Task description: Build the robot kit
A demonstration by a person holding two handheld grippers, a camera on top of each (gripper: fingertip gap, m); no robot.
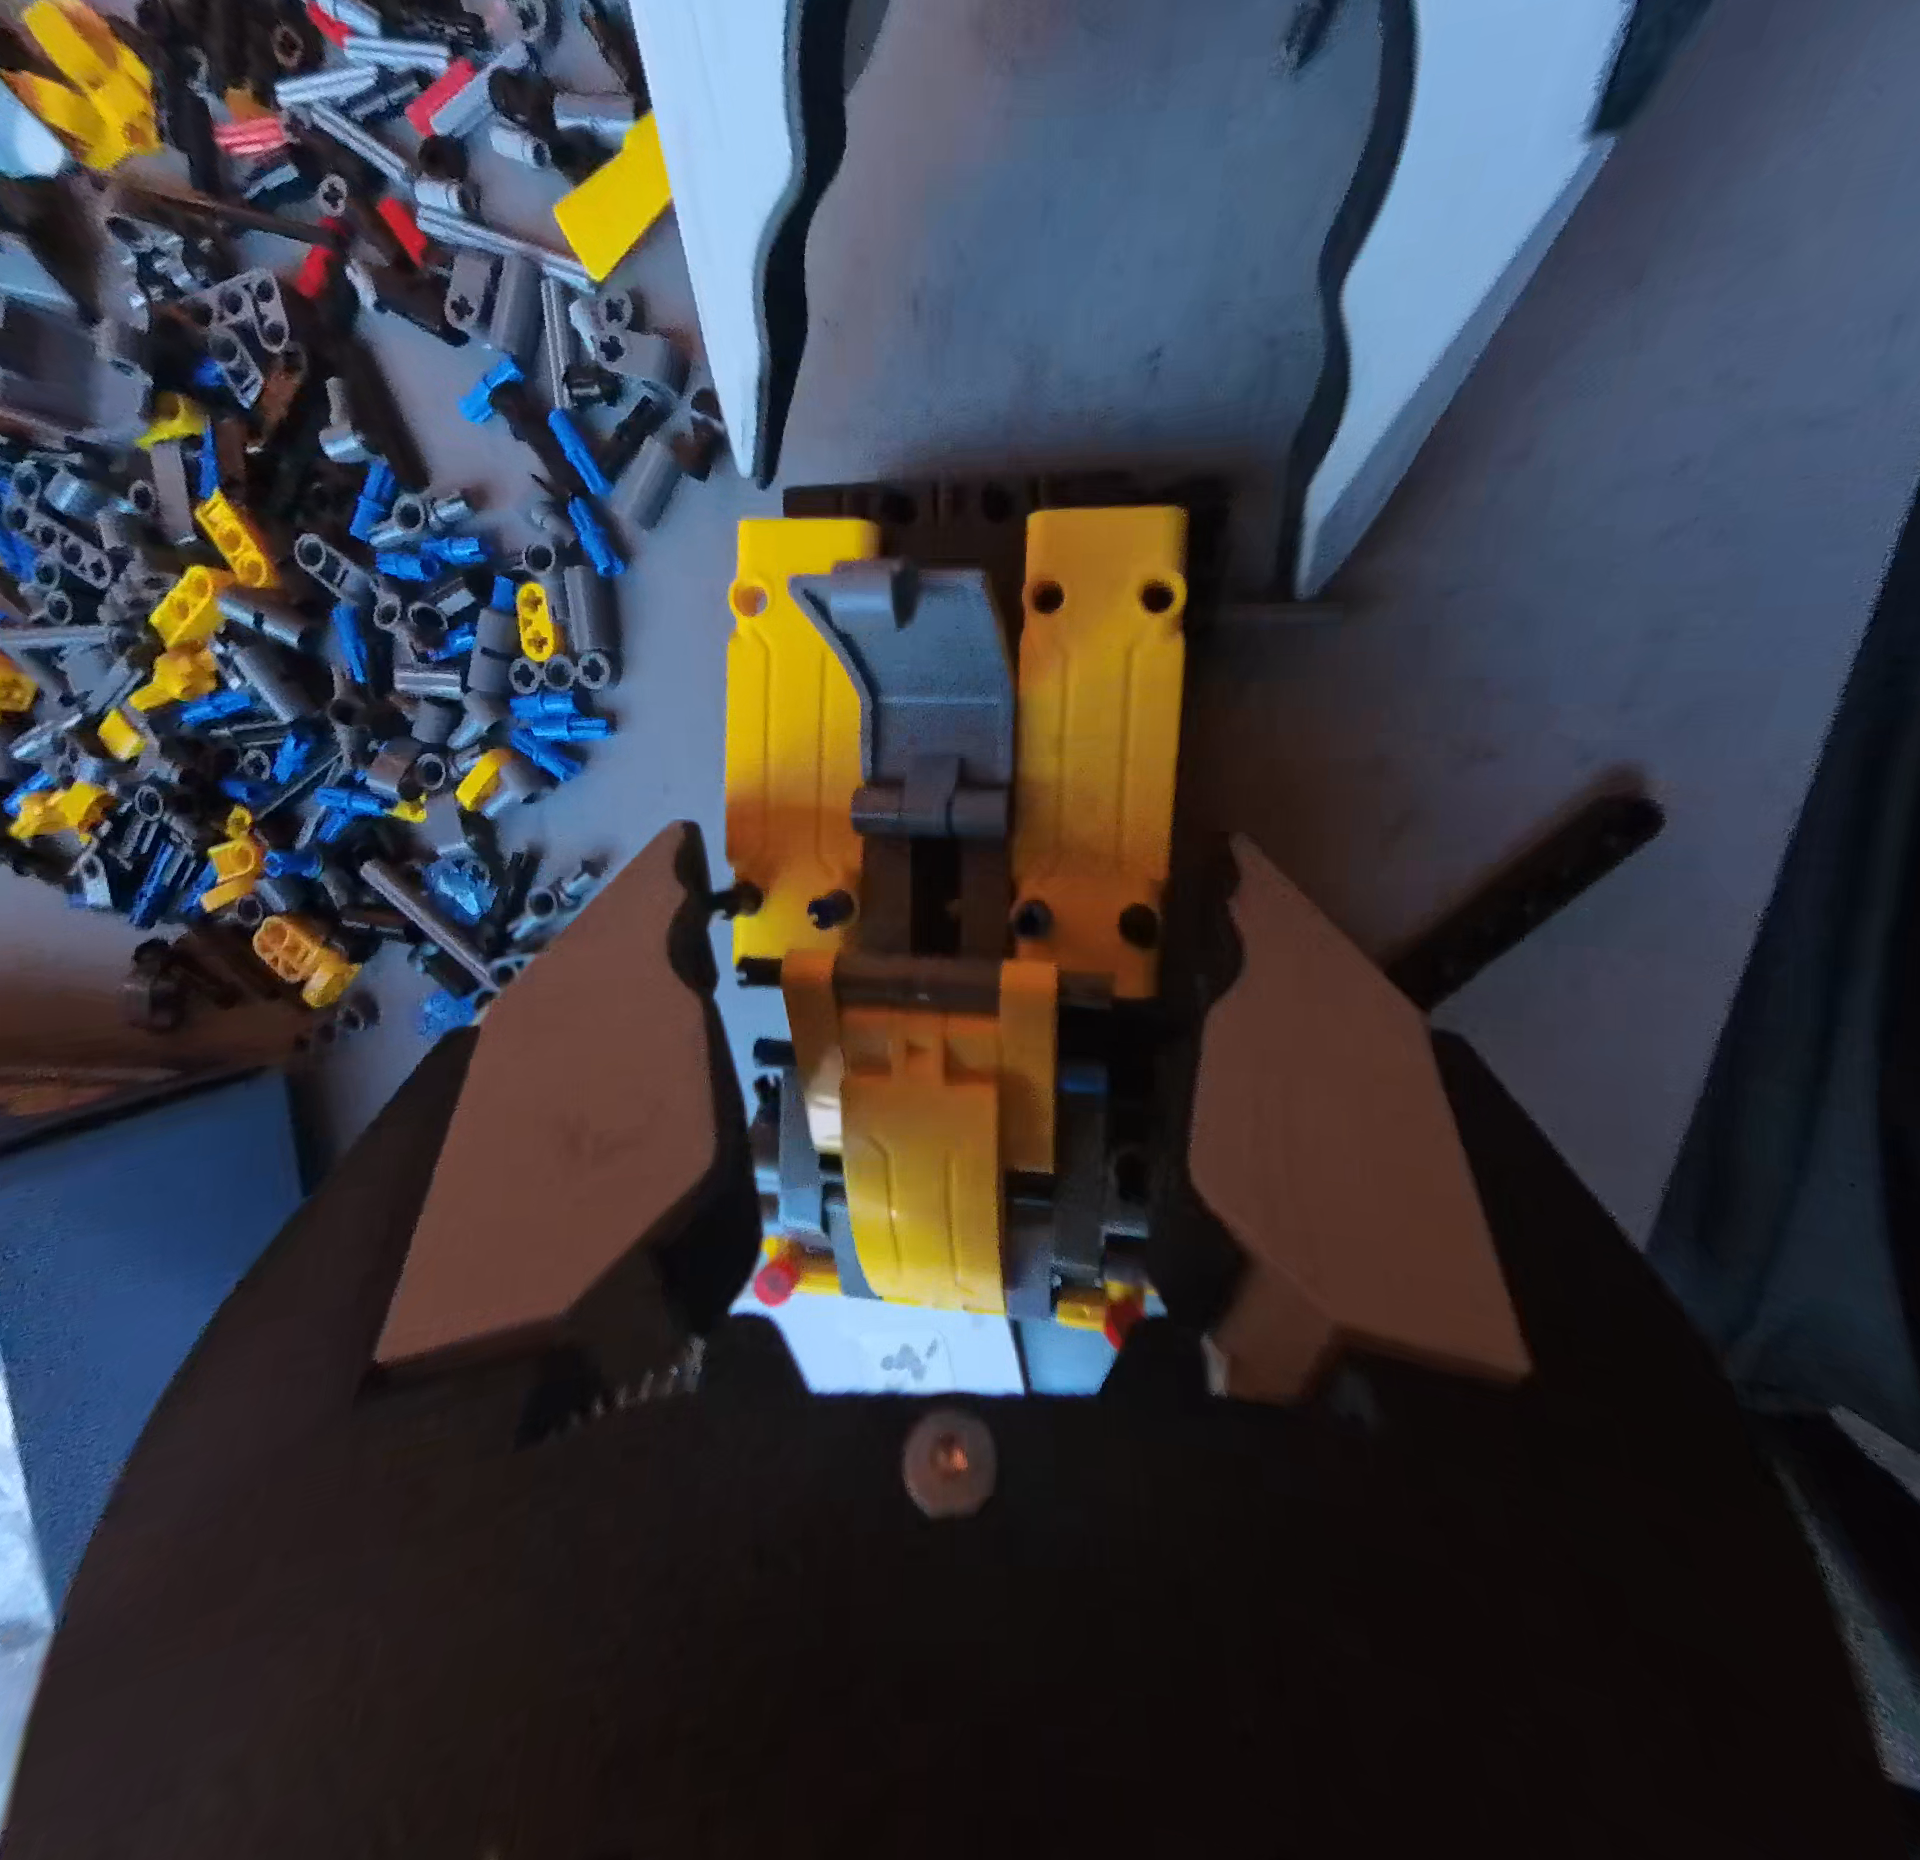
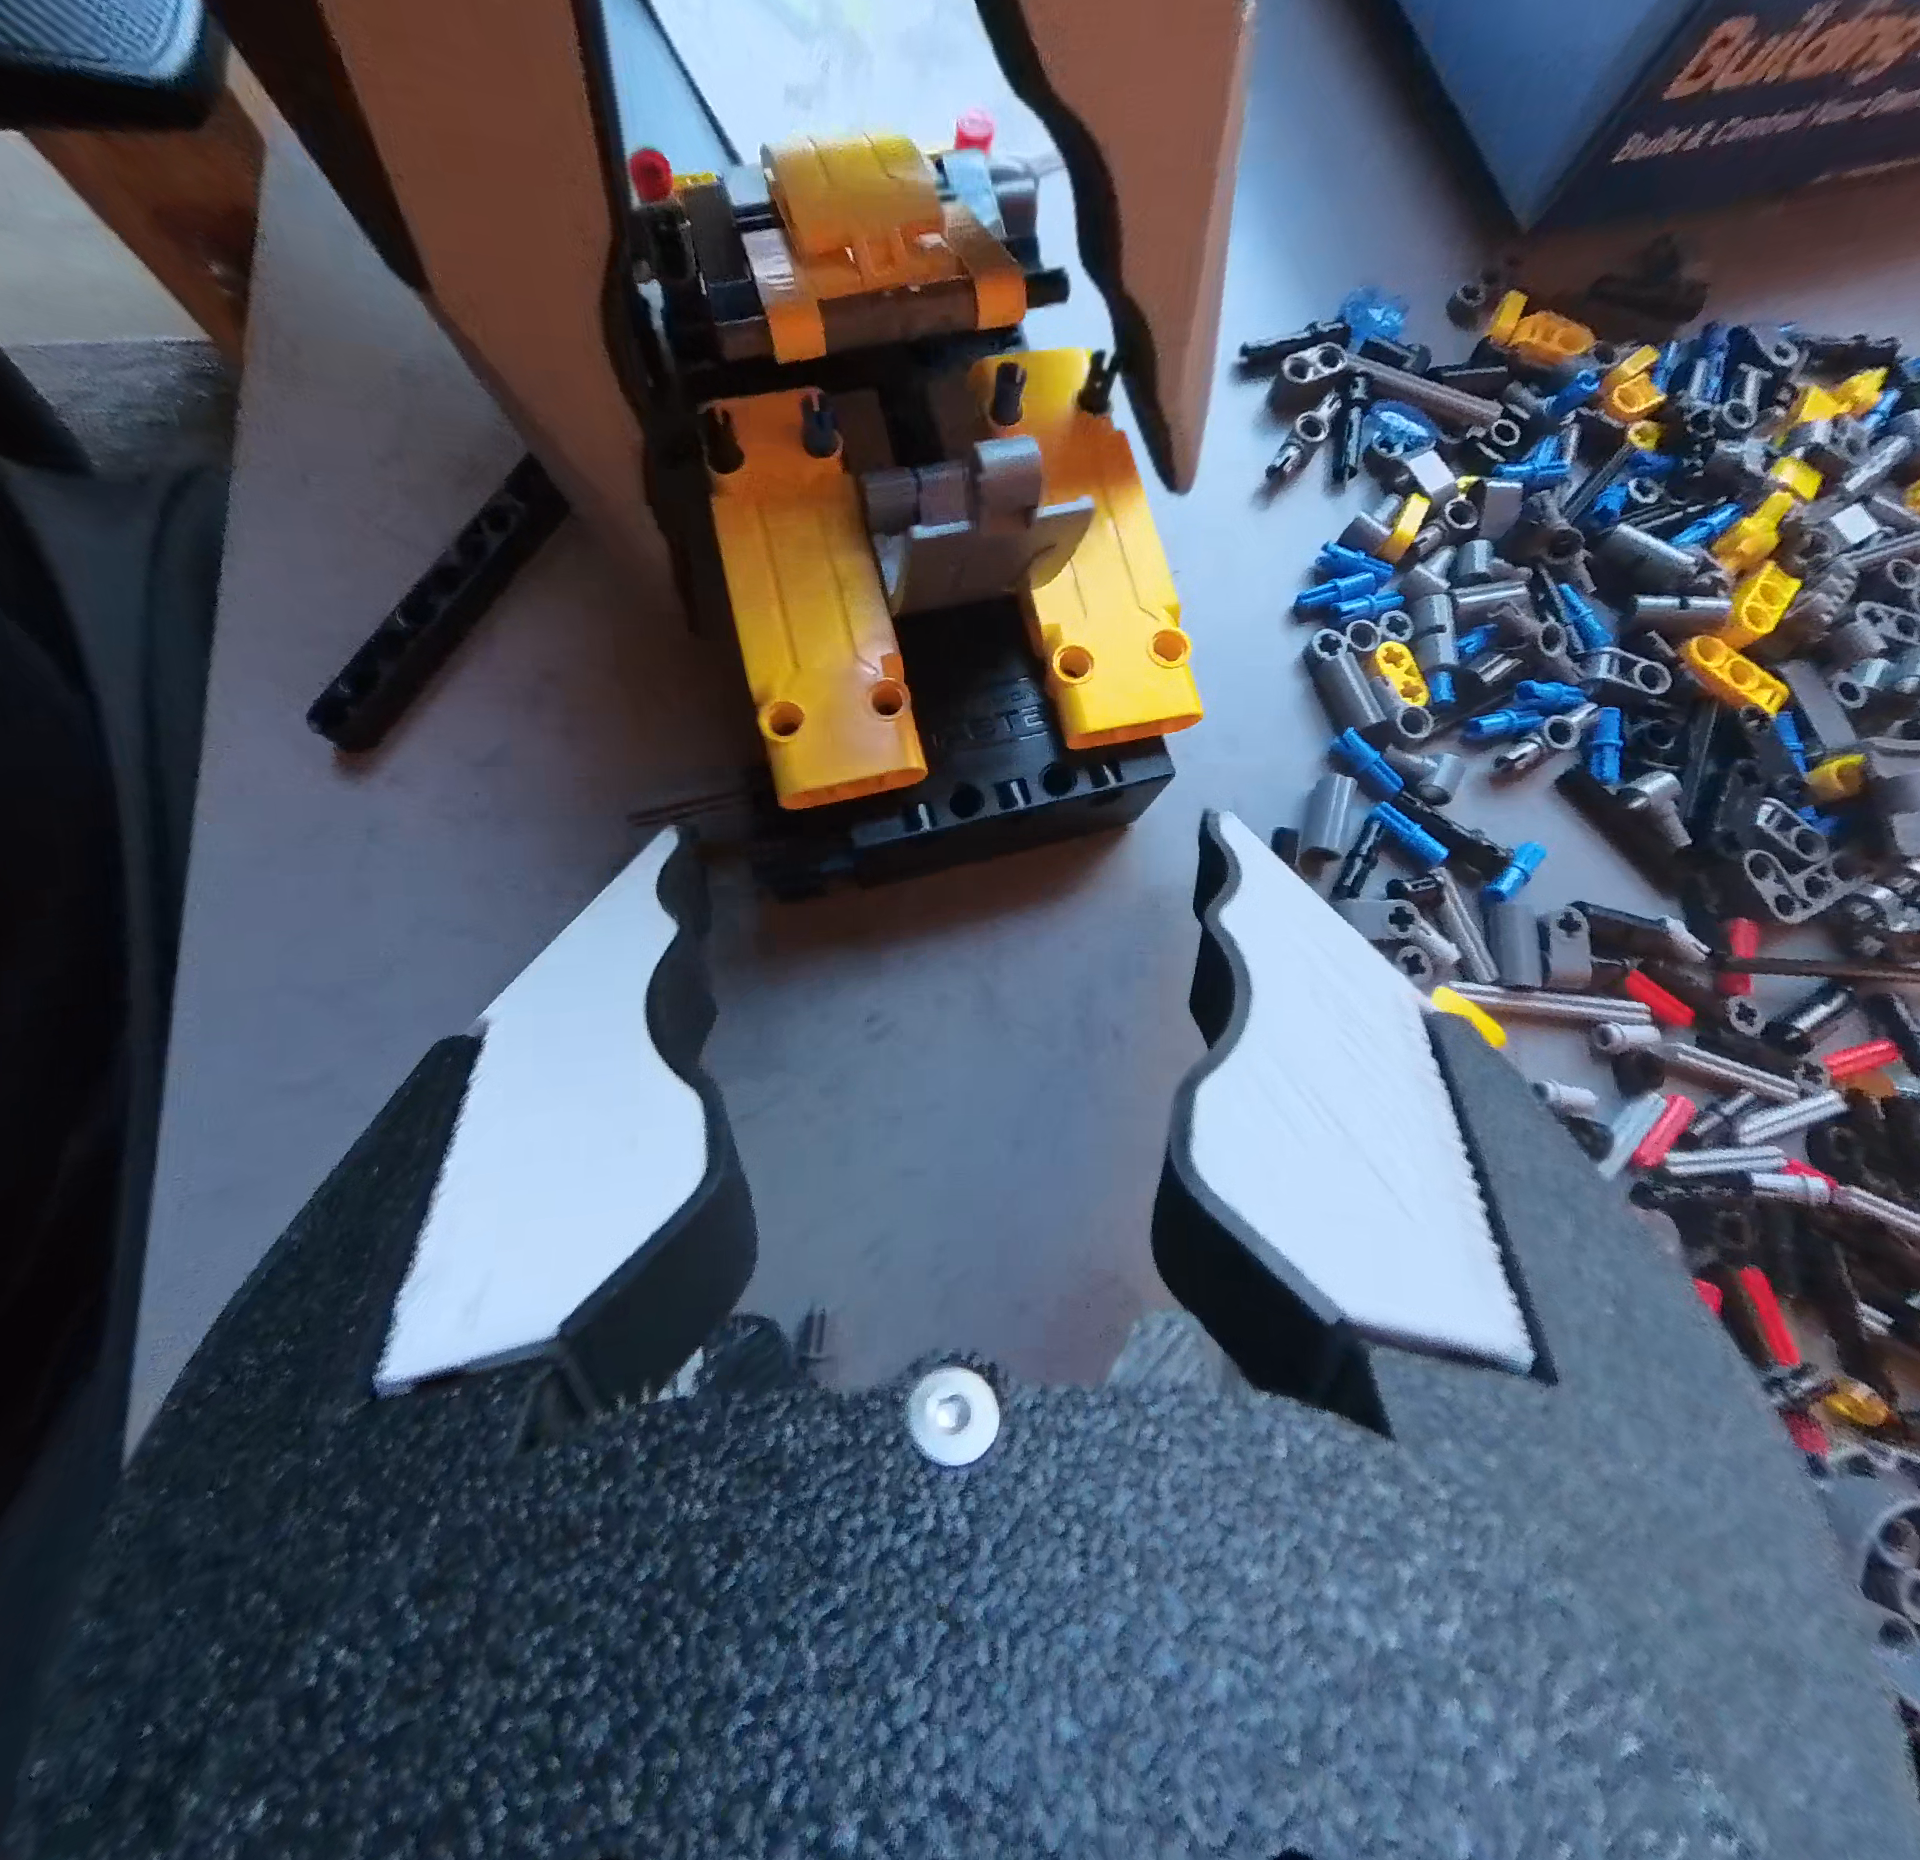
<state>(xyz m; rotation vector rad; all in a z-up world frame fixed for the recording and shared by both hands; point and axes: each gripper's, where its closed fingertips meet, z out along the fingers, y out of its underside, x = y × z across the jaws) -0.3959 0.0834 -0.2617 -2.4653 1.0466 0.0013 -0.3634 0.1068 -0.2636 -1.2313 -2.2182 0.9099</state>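
Left gripper: our left gripper (image 1: 956, 875), with tan fingers (image 1: 582, 1114), sits around the rear half of the yellow-and-black brick model (image 1: 956, 750). Its jaws stand on either side of the model, right against the flanks, though we cannot tell for sure whether the pads press on it.

Right gripper: our right gripper (image 2: 940, 849), with white fingers (image 2: 561, 1135), has its jaws apart and holds nothing. Its tips hover just short of the black front end of the model, with bare desk (image 2: 935, 1083) between them.

Model: it stands on the grey desk between the two grippers, which face one another. We see two long yellow panels (image 2: 821, 605) on top, a grey curved piece (image 2: 966, 532) between them, a yellow arched piece at the rear, and small red pegs (image 2: 649, 171) at the rear corners.

Loose parts: a broad heap of small pieces (image 2: 1621, 730) in grey, black, blue, yellow and red lies on the desk beside the model, on the right in the right wrist view.

Black beam: a long black beam with holes (image 2: 436, 615) lies flat on the desk on the model's other side, near the left gripper's finger.

Box: a dark box with printing (image 2: 1662, 96) sits beyond the heap.
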